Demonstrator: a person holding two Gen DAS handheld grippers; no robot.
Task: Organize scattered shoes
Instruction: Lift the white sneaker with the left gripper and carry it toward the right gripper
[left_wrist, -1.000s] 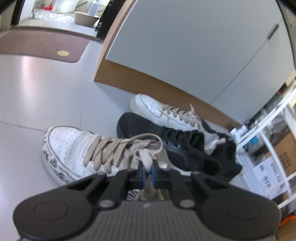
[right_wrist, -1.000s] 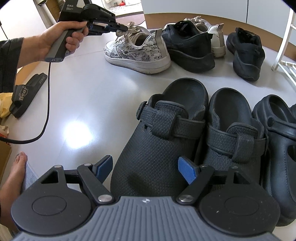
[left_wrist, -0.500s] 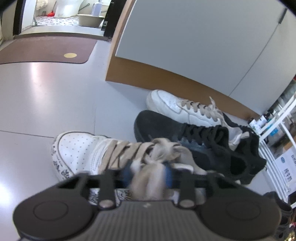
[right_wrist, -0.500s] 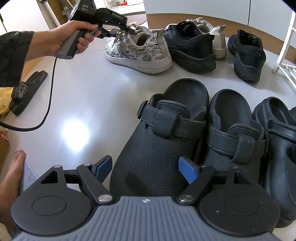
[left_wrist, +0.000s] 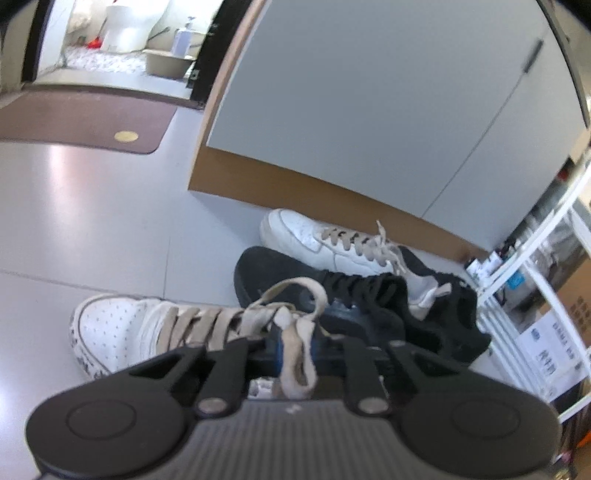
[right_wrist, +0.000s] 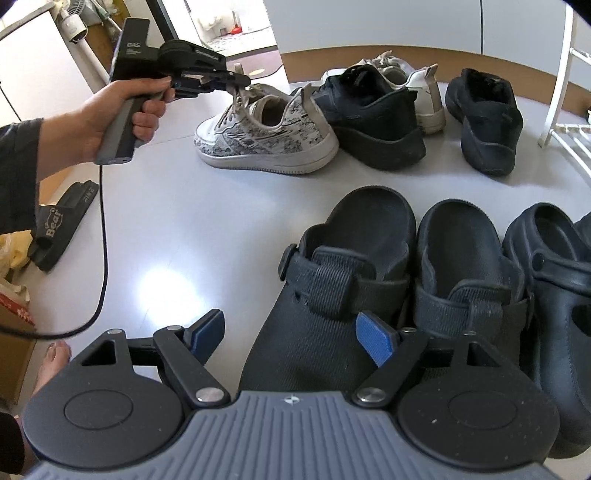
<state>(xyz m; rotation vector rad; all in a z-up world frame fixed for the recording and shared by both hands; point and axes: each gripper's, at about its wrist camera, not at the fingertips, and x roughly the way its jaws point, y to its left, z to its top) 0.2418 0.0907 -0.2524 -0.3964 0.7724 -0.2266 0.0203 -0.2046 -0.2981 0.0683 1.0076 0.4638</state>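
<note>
Left tool (left_wrist: 295, 345) pinching laces (left_wrist: 295, 332) — sneaker (right_wrist: 266, 136)

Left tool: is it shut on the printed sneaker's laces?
Shut. The left tool pinches the beige laces of the printed sneaker; its jaws just closed.

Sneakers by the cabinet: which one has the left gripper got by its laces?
The white sneaker with the grey printed side, nearest the hand; left gripper pinches its beige laces. The others lie untouched.
</note>
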